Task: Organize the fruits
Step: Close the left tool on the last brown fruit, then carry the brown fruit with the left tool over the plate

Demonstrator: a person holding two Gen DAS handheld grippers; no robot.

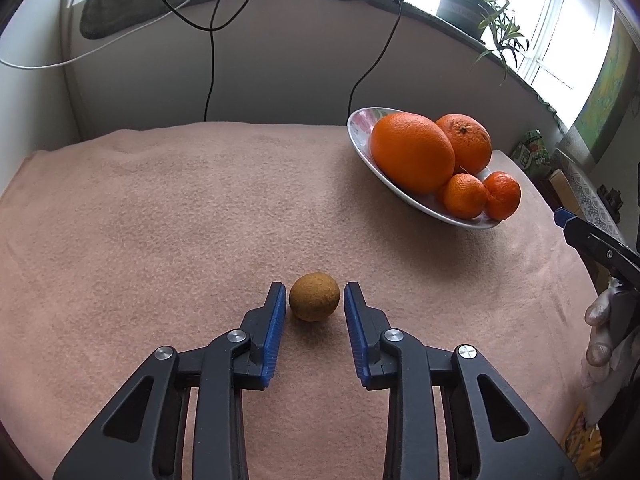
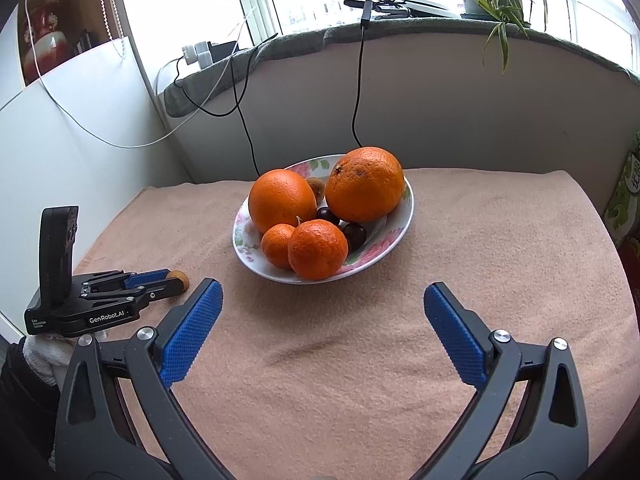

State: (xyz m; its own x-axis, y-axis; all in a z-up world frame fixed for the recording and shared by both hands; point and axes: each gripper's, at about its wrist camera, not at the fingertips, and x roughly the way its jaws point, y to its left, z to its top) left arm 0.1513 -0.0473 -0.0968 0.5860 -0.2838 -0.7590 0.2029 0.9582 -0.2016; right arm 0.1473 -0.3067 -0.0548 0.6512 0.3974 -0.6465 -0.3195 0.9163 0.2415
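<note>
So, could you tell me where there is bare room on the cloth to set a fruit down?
The pink cloth is bare between the right gripper and the bowl, and to the bowl's right. It is also bare beyond the small brown fruit toward the wall. The bowl itself is crowded; the left gripper brackets that fruit.

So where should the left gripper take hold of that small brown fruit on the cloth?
Across its widest middle, coming in low and level from the near side. The small brown fruit is round and sits free on the cloth, already between the open left gripper fingers, apart from the bowl.
</note>
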